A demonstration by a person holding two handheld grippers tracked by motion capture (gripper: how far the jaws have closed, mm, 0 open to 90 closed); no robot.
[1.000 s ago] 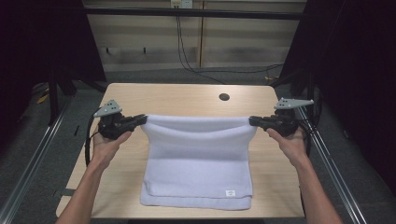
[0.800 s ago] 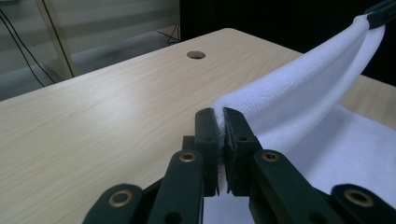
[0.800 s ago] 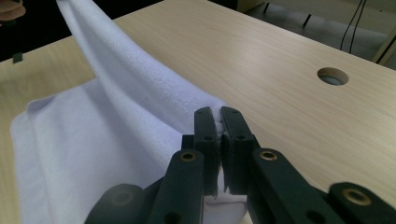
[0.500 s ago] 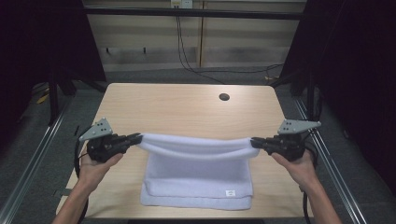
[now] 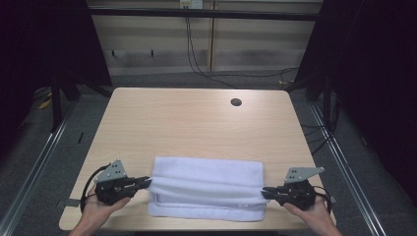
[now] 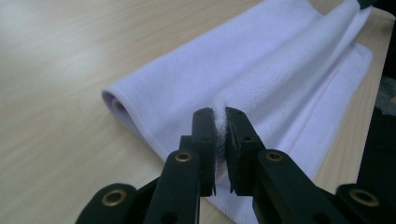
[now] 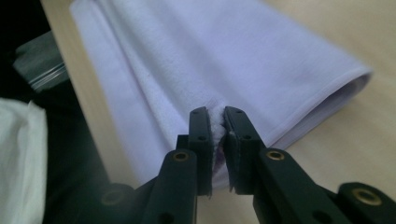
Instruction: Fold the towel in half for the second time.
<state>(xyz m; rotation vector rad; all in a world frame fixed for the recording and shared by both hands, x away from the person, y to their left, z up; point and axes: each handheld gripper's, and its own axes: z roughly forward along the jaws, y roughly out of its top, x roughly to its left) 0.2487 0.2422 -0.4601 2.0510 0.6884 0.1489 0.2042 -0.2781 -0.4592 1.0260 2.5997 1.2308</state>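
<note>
Each claw, left claw [image 5: 146, 182] and right claw [image 5: 265, 191], grips one end corner of the folded towel [image 5: 206, 184], jaws just loosening, its long axis stretched across the desk [image 5: 196, 123] between them.

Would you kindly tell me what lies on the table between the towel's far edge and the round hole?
Nothing: in the high view, the table is bare wood between the towel and the hole.

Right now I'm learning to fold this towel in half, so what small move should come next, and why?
Probably open both sets of fingers fully and draw back. The towel already lies doubled on the table, its carried edge down near the front. The left gripper and right gripper have just been opening, with cloth between their fingers.
</note>
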